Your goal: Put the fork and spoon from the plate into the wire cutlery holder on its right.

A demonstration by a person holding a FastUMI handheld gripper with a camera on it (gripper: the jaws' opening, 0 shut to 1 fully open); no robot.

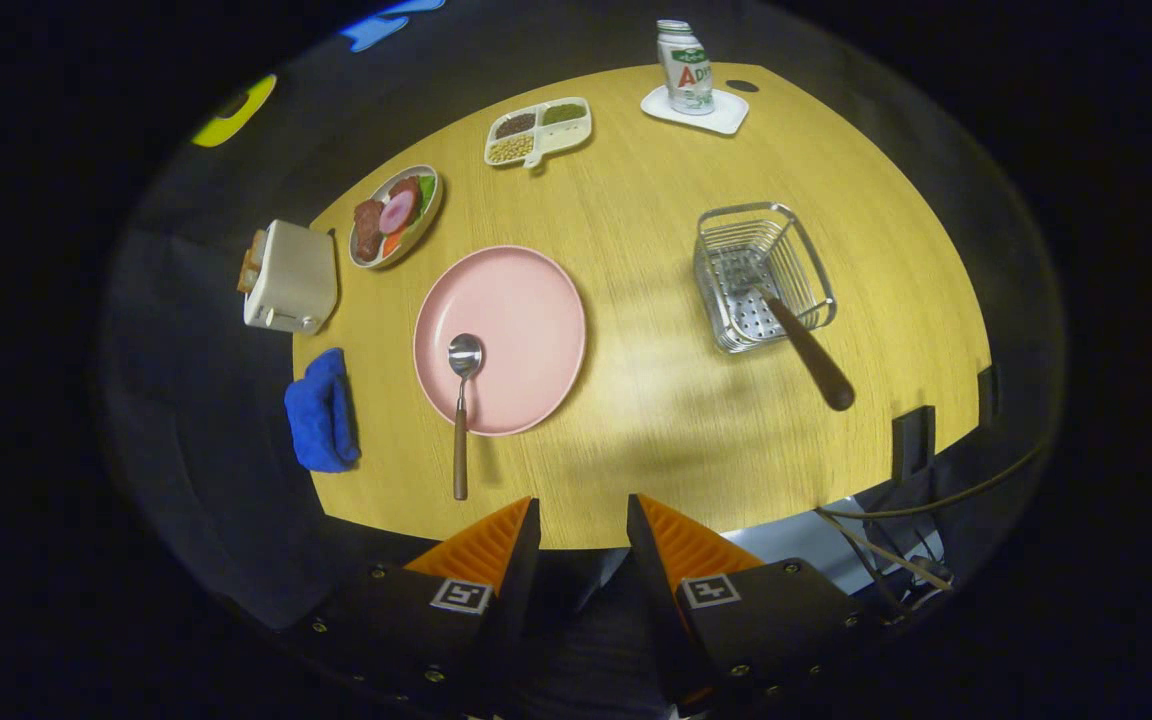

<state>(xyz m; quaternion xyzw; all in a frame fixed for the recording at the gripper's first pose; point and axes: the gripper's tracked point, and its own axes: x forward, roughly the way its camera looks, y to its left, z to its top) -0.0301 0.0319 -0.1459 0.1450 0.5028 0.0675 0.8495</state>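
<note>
- Gripper view: the gripper (pixel 584 525) hangs high over the near edge of the round yellow wooden table (pixel 656 400), fingers parted with nothing between them.
- Beyond the fingers, the wooden-handled steel spoon (pixel 461 400) lies with its bowl on the round pink plate (pixel 501 335), its handle running off the rim toward the fingers.
- To the plate's right, well apart, the square wire cutlery holder (pixel 761 275) has the wooden-handled fork (pixel 796 345) in it, leaning out over a corner.
- Fork looks done; the spoon is left.
- Risks, I'd say: the thin handle lies flat, so the fingers could scrape the table or tip the spoon off the rim. Dropping it in carelessly could knock the leaning fork out.
</note>
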